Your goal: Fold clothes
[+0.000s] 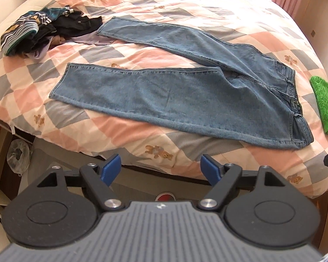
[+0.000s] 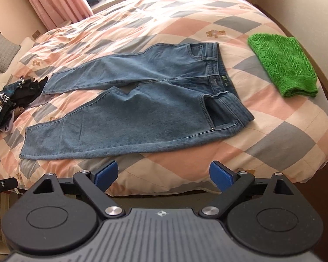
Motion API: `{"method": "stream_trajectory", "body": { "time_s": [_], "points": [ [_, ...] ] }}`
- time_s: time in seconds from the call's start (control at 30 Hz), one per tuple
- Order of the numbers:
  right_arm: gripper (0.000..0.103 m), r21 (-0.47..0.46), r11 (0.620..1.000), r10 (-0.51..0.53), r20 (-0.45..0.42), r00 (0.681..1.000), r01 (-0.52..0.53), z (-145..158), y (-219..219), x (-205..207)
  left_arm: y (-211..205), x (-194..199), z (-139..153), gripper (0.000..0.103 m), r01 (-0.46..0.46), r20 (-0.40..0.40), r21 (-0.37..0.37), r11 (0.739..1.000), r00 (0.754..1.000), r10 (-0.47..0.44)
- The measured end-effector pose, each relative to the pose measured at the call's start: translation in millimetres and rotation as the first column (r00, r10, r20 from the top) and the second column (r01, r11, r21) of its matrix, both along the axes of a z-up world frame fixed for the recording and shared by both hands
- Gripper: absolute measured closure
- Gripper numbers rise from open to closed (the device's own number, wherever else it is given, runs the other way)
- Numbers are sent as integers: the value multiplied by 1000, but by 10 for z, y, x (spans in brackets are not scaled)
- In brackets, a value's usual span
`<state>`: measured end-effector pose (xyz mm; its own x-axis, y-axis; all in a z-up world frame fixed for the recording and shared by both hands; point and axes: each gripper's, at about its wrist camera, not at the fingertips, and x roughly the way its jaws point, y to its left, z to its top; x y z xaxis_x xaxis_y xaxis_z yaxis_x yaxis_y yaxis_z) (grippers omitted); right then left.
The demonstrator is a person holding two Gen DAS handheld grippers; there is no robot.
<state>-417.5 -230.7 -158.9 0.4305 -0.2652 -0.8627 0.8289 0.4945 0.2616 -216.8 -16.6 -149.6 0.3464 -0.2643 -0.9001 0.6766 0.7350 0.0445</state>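
Checkered quilt (image 1: 142, 135), pink curtain (image 2: 54, 2), grey pillow (image 2: 2, 52).

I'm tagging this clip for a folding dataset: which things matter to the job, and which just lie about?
Job:
blue denim jeans spread flat
folded green knitted garment
heap of dark unfolded clothes
open left gripper
open right gripper

Lying about:
grey cushion
pink curtains
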Motion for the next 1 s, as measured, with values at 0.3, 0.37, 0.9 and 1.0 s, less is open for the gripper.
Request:
{"method": "stream_trajectory", "body": {
  "time_s": [0.3,0.37,0.9,1.0],
  "points": [
    [9,-1,1000,-27,26,999,27,29,-89,-211,-10,-133,27,24,-6,22,-4,1000,1000,6],
    [9,-2,1000,-30,27,999,31,37,-110,-212,-49,-130,25,24,-3,25,-6,1000,1000,3],
    [8,36,999,-14,-50,999,15,-203,-424,414,-206,659,-324,21,-45,-15,62,997,999,46],
    [8,59,998,-19,-81,997,24,-344,-572,605,-311,946,-396,21,-40,-21,66,997,999,41]
  ]
}}
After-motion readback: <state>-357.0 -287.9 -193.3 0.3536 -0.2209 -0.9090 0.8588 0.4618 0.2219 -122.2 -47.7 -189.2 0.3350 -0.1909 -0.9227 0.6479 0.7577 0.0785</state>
